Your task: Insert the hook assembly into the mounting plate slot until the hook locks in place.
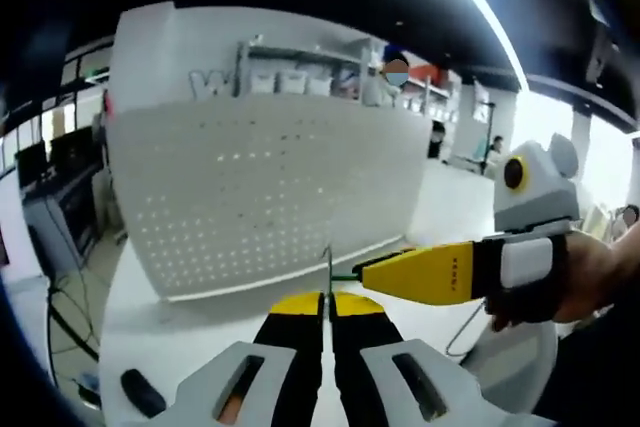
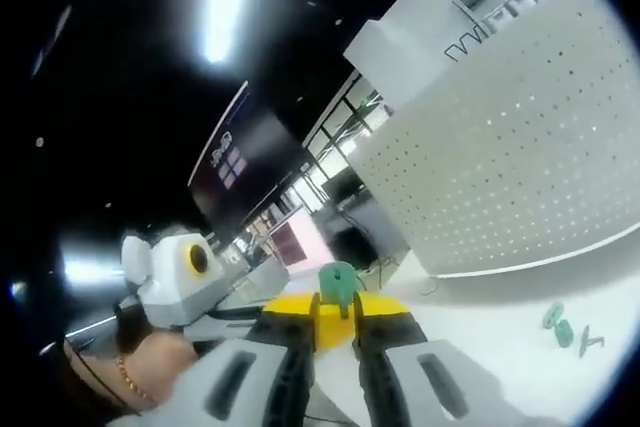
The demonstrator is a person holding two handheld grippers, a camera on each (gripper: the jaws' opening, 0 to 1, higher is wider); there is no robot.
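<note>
Up front in the left gripper view, the left hand-held gripper [image 1: 327, 309] has its jaws pressed together on a thin metal hook [image 1: 329, 269], whose wire rises straight from between the yellow tips. The right hand-held gripper [image 1: 365, 269] reaches in from the right, held by a hand [image 1: 590, 277], and its yellow tip sits just beside the hook wire, with a small green bit showing at that spot. Whether the two touch cannot be told. Behind them a white pegboard [image 1: 270, 197] stands upright on the white counter [image 1: 140, 317], its face dotted with rows of holes. A dark small object [image 1: 143, 393] lies on the counter at lower left.

Seen in the right gripper view, the right hand-held gripper [image 2: 335, 322] pinches a green plastic piece [image 2: 338, 285] between its jaws. The left hand-held gripper [image 2: 175, 277] shows at the left, with a hand [image 2: 150, 362] wearing a bracelet below it. The pegboard [image 2: 520, 147] fills the right side, tilted by the camera's roll. Several small green parts [image 2: 565, 327] lie loose on the counter [image 2: 480, 327] near the pegboard's foot, well apart from the jaws.
</note>
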